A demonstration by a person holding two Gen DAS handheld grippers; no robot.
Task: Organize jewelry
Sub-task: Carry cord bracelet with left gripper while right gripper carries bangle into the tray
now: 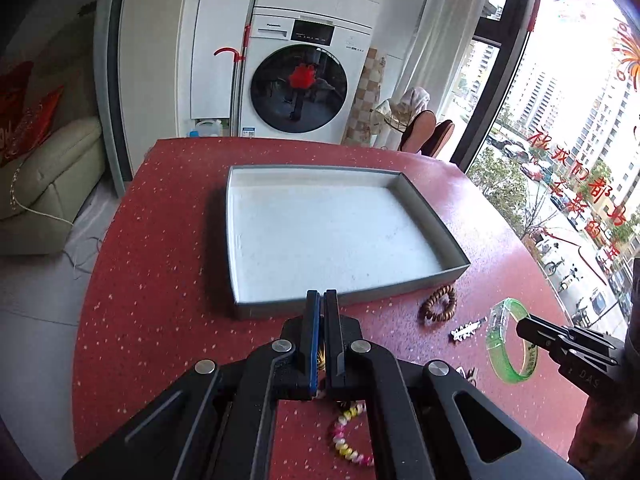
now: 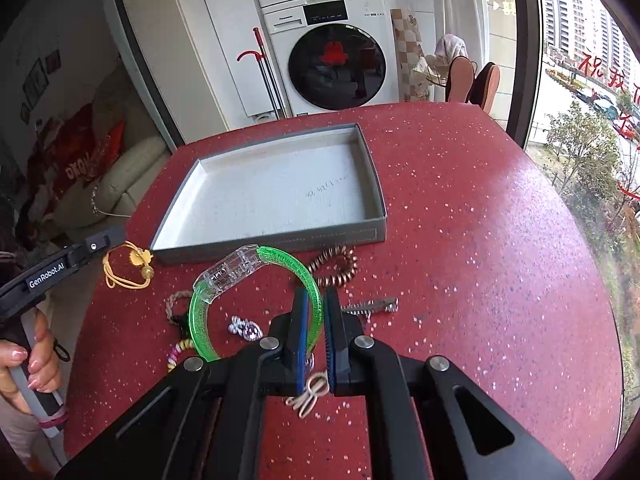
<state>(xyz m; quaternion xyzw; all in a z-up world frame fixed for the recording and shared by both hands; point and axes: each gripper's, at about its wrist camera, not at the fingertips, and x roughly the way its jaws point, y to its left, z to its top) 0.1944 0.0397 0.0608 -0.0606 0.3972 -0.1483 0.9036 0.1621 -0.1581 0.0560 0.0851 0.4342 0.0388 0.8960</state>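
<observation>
Green bangle (image 2: 280, 258) partly behind jaws

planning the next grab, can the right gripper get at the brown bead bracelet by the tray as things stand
Probably not yet: the right gripper is shut on the green bangle, though the brown bead bracelet lies uncovered just beyond.

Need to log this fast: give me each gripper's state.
Left gripper: shut on the yellow cord bracelet.
Right gripper: shut on the green bangle.

Bright window daylight, glare — fisheye-warped edges
</observation>
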